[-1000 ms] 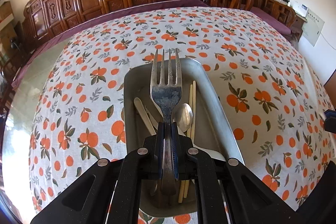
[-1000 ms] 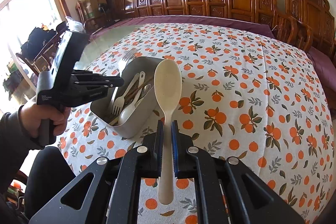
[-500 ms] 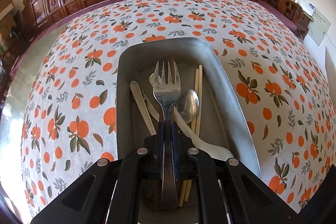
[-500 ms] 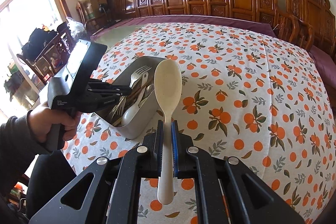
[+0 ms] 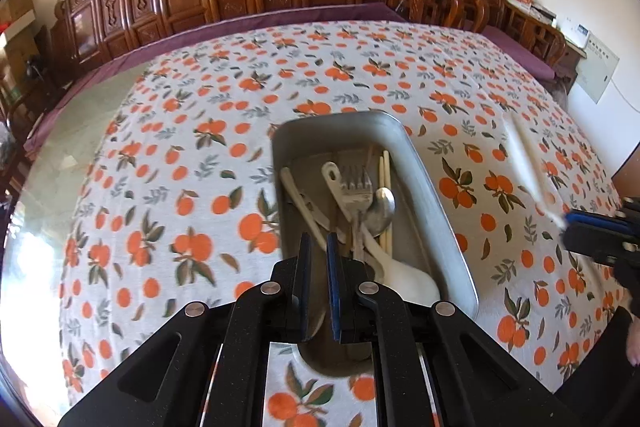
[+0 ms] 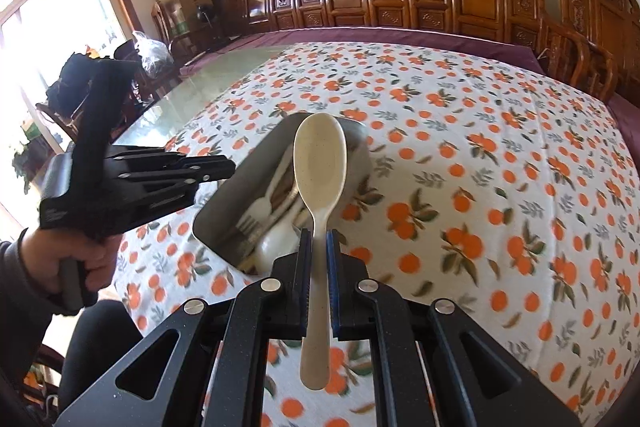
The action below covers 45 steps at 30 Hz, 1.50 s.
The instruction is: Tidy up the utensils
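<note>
Utensils tray point(image 5: 440, 211): on the worktop, already holds fork point(image 5: 356, 187), spoon, chopsticks
Cream spoon point(image 6: 320, 163): pinched in right gripper point(image 6: 319, 247) fingers, just above tray, looks next in
Left gripper point(image 5: 318, 251): fingers narrowly apart, empty

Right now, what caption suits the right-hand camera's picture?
Right gripper holds a cream spoon above the metal tray of utensils.

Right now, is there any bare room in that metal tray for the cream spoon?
In the metal tray, the far end beyond the fork looks bare, as does a strip along its right wall. The near middle is crowded: chopsticks, metal spoon, white utensils overlapping.
</note>
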Each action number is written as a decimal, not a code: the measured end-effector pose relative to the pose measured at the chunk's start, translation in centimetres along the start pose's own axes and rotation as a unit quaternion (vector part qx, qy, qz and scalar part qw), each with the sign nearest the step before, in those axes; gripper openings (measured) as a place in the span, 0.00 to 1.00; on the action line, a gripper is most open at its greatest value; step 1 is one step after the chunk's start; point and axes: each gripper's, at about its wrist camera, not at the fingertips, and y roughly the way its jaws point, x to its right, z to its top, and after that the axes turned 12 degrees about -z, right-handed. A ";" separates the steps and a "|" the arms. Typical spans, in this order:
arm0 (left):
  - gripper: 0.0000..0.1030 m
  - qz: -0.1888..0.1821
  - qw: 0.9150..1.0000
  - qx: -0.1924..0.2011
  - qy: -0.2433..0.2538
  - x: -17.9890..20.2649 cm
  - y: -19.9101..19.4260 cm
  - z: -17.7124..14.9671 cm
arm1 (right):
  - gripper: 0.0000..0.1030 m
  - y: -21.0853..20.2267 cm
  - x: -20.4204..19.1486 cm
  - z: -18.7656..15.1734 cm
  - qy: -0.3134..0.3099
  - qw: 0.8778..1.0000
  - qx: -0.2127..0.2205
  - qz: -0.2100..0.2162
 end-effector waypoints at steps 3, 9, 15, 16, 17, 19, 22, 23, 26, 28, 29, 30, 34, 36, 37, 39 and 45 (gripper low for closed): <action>0.06 -0.002 1.000 0.007 -0.005 -0.8 -1.1 -0.2 | 0.09 1.3 -1.4 1.0 -0.002 1.000 -0.003 0.002; 0.06 0.000 1.000 0.018 -0.008 -2.3 -2.6 -0.6 | 0.09 4.5 -3.5 3.2 0.003 1.000 -0.015 0.004; 0.06 0.002 1.000 0.022 -0.013 -3.7 -3.3 -1.1 | 0.09 7.7 -5.1 4.9 0.007 0.999 -0.032 0.001; 0.06 0.002 1.000 0.022 -0.014 -3.9 -3.4 -1.2 | 0.09 8.4 -5.4 5.1 0.006 0.999 -0.037 -0.001; 0.06 0.002 1.000 0.023 -0.015 -4.1 -3.5 -1.3 | 0.09 8.9 -5.6 5.2 0.005 0.999 -0.040 -0.002; 0.06 0.002 1.000 0.023 -0.017 -4.5 -3.7 -1.4 | 0.09 9.9 -6.1 5.3 0.001 0.999 -0.048 -0.004; 0.06 0.003 1.000 0.023 -0.018 -4.8 -3.8 -1.6 | 0.09 11.3 -6.9 5.1 -0.005 0.998 -0.058 -0.009; 0.06 0.002 1.000 0.024 -0.020 -4.9 -3.8 -1.7 | 0.09 11.6 -7.0 5.0 -0.007 0.998 -0.061 -0.011; 0.06 0.002 1.000 0.023 -0.021 -5.1 -3.8 -1.8 | 0.09 12.4 -7.2 4.7 -0.009 0.998 -0.067 -0.014; 0.06 0.002 0.999 0.023 -0.022 -5.1 -3.8 -1.8 | 0.09 12.6 -7.2 4.6 -0.010 0.997 -0.069 -0.014; 0.06 0.002 0.999 0.023 -0.023 -5.1 -3.8 -1.8 | 0.09 12.6 -7.3 4.6 -0.010 0.998 -0.068 -0.013; 0.06 0.002 0.999 0.024 -0.023 -5.1 -3.8 -1.8 | 0.10 12.6 -7.2 4.6 -0.010 0.998 -0.067 -0.013; 0.06 0.002 0.999 0.025 -0.022 -4.7 -4.0 -1.9 | 0.10 12.0 -7.1 4.5 -0.007 0.998 -0.060 -0.011; 0.06 0.002 0.999 0.026 -0.022 -4.6 -4.1 -1.8 | 0.10 11.5 -6.9 4.5 -0.007 0.998 -0.056 -0.009; 0.06 0.002 0.999 0.026 -0.021 -4.4 -4.2 -1.8 | 0.10 11.1 -6.8 4.4 -0.007 0.999 -0.052 -0.007; 0.08 0.003 0.999 0.028 -0.021 -4.1 -4.4 -1.8 | 0.10 10.1 -6.6 4.2 -0.006 0.999 -0.044 -0.009; 0.45 0.008 0.999 0.043 -0.020 -2.4 -5.6 -1.7 | 0.13 5.6 -5.4 3.1 -0.007 1.000 -0.007 -0.020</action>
